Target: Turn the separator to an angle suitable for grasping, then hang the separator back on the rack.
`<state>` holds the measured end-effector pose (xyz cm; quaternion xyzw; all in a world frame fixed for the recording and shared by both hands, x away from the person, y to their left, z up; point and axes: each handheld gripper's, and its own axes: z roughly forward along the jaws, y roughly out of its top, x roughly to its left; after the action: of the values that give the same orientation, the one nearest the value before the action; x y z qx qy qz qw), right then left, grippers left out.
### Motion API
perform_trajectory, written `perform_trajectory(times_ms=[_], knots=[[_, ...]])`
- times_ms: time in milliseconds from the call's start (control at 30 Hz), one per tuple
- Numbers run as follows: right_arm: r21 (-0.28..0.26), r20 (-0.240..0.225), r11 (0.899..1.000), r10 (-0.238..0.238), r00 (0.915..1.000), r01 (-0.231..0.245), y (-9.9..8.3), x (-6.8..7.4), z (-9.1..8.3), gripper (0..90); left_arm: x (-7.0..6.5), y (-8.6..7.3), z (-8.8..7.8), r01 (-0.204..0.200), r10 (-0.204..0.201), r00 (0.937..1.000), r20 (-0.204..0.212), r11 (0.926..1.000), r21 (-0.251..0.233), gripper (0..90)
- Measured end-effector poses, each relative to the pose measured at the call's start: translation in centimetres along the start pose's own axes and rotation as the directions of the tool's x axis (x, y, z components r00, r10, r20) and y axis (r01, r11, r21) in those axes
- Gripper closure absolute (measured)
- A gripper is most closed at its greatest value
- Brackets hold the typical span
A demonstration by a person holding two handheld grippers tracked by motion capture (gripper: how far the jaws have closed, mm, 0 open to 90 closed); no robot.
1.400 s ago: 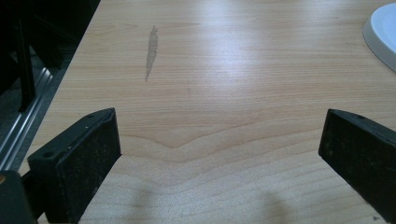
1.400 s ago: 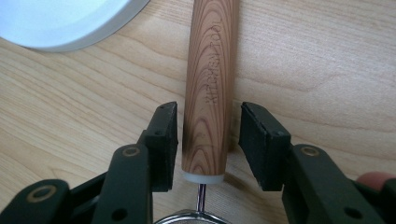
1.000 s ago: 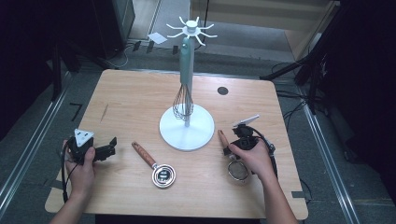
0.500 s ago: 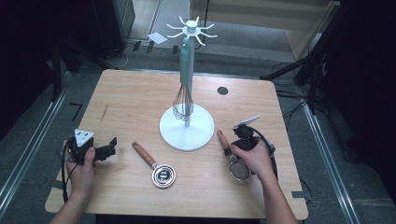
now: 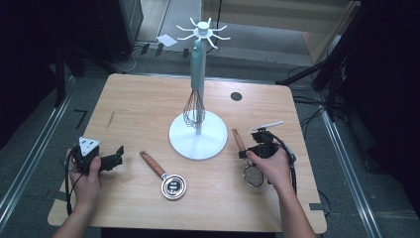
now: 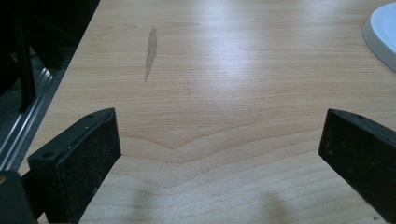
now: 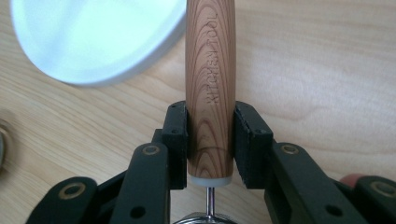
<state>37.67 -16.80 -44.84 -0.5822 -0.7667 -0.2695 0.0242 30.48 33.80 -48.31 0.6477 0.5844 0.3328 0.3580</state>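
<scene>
A small strainer lies on the table's right side, its wooden handle pointing away and its round mesh head toward the person. My right gripper has just been closing, with that handle between its jaws. In the right gripper view both pads press the handle near its metal end. My left gripper rests in the hand at the table's left. Its jaws stand wide open over bare wood.
A white stand with a hook crown rises mid-table, and a teal-handled whisk hangs on it. A second wooden-handled tool with a round metal head lies in front of the stand. A black round mark sits further back.
</scene>
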Motion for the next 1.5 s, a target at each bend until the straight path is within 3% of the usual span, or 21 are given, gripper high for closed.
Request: perform_trajectory(times_ms=[167,333,433,633,867,1033,1233,1267,1500], knots=[[-0.090,-0.011,0.996,-0.029,0.9995,0.028,-0.1,0.4,-0.9,69.8,0.0,0.0,0.0,-0.001,0.001,1.0000,-0.001,1.0000,0.001,0.0],[-0.199,-0.026,0.977,-0.081,0.9964,0.074,0.0,1.1,-2.1,69.8,0.0,0.0,0.0,-0.001,0.001,1.0000,0.002,1.0000,0.001,0.0],[-0.257,-0.031,0.962,-0.100,0.9945,0.089,-0.1,1.6,-2.7,69.8,0.0,0.0,0.0,0.002,-0.002,1.0000,0.003,1.0000,-0.003,0.0],[-0.370,-0.045,0.921,-0.150,0.9876,0.123,-0.3,2.3,-3.8,69.8,0.0,-0.1,-0.1,0.003,-0.003,1.0000,0.005,1.0000,-0.003,0.0],[-0.423,-0.059,0.897,-0.171,0.9836,0.130,-0.3,2.8,-4.5,69.7,0.0,-0.1,-0.2,0.005,-0.005,1.0000,0.006,1.0000,-0.004,0.0],[-0.492,-0.047,0.856,-0.208,0.9769,0.159,-0.7,3.3,-5.0,69.7,0.0,-0.1,-0.1,0.003,-0.003,1.0000,0.004,1.0000,0.000,0.0],[-0.535,-0.054,0.830,-0.220,0.9739,0.158,-1.0,3.6,-5.6,69.8,0.0,-0.1,-0.1,0.004,-0.004,1.0000,0.006,1.0000,-0.004,0.0],[-0.551,-0.045,0.817,-0.229,0.9723,0.167,-1.0,3.6,-5.7,69.7,0.0,-0.1,-0.1,0.004,-0.004,1.0000,0.007,1.0000,-0.003,0.0],[-0.599,-0.035,0.780,-0.252,0.9670,0.182,-1.3,4.4,-6.4,69.7,0.0,0.0,0.0,0.004,-0.004,1.0000,0.006,1.0000,-0.001,0.0]])
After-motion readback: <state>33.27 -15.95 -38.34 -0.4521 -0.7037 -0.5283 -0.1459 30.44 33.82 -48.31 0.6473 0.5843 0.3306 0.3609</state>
